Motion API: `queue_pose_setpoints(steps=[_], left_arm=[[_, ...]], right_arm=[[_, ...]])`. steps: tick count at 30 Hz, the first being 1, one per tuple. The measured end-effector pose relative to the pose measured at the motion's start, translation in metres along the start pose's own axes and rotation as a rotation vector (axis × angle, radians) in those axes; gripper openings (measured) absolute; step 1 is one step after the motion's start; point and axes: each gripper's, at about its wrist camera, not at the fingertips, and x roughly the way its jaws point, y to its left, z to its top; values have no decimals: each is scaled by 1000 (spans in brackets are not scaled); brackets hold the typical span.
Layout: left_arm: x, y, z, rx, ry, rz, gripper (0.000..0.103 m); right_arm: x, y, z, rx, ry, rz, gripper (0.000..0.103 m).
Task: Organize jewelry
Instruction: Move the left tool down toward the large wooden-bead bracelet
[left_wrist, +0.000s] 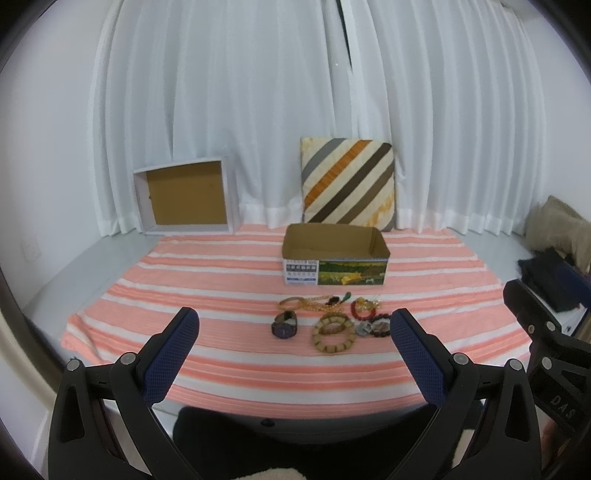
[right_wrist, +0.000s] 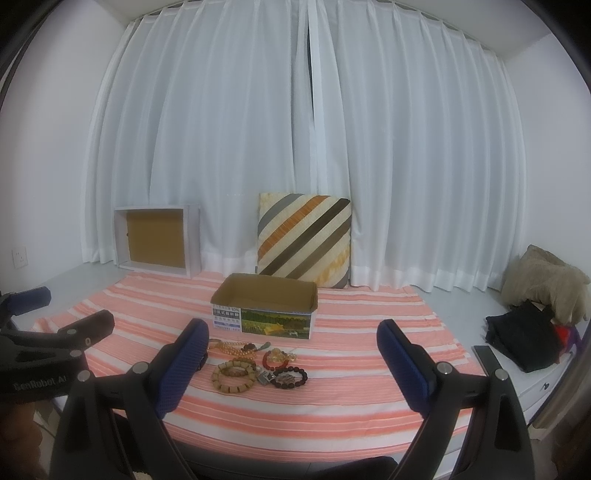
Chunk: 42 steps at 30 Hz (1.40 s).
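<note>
On the pink-and-white striped cloth (left_wrist: 229, 291), a small heap of jewelry (left_wrist: 332, 317) lies just in front of an open cardboard box (left_wrist: 334, 258): a wristwatch (left_wrist: 285, 325), a light wooden bead bracelet (right_wrist: 233, 374), a dark bead bracelet (right_wrist: 290, 376), a red bead bracelet (left_wrist: 360, 310) and a golden chain (right_wrist: 229, 347), some touching. Nothing shows inside the box from these views. Both grippers hover near the cloth's front edge: the left gripper (left_wrist: 293, 350) has its fingers spread wide and holds nothing, and the right gripper (right_wrist: 291, 365) likewise. Behind the box, a striped cushion (right_wrist: 304, 240) and a shallow white box lid (left_wrist: 186, 195) lean against white curtains (right_wrist: 295, 129).
</note>
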Motion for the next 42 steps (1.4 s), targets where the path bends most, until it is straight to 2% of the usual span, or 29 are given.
queue_pose_setpoints(steps=[11, 14, 19, 26, 30, 37, 40, 42], left_arm=[[16, 2, 4, 27, 31, -9, 103], [26, 6, 2, 14, 60, -54, 103], [49, 17, 2, -14, 117, -79, 103], [102, 23, -8, -45, 273, -160, 103], [125, 17, -16, -31, 329, -179, 103], [159, 22, -29, -108, 364, -171, 103], [182, 26, -40, -151, 422, -172, 102], [204, 24, -50, -126, 481, -168, 102]], right_arm=[[6, -4, -4, 11, 18, 4, 94], [11, -6, -5, 15, 28, 11, 94], [23, -14, -7, 22, 49, 36, 94], [51, -21, -16, 14, 63, 53, 94], [76, -25, -27, 24, 117, 58, 94], [108, -29, -51, 11, 178, 94, 94], [128, -32, -69, 6, 192, 102, 94], [144, -33, -86, -13, 209, 99, 94]])
